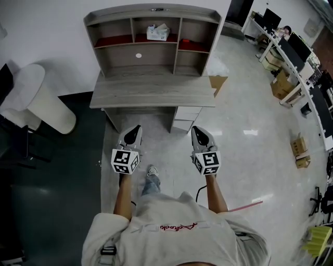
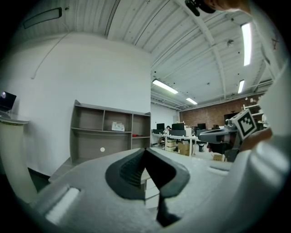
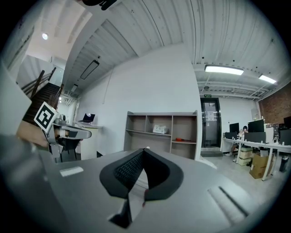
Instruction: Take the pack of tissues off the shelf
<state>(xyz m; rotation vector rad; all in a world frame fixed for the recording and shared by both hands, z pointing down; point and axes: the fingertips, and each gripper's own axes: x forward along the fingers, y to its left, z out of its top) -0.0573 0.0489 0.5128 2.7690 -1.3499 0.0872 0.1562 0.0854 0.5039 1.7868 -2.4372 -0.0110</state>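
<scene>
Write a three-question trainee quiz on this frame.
1. Which upper compartment of the shelf unit holds the pack of tissues? A left, B middle, C right.
2. True or false: the left gripper is shut on the tissues.
3. Fill in: the right gripper has its jaws ____.
Key: 1 B. 2 False: it is shut on nothing, short of the desk. 3 together.

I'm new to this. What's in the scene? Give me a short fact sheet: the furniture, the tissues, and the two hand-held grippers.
Setting: office, wooden desk carrying a shelf unit
Pack of tissues: upper middle compartment of the shelf unit, untouched
Left gripper: shut, empty, short of the desk
Right gripper: shut, empty, short of the desk
</scene>
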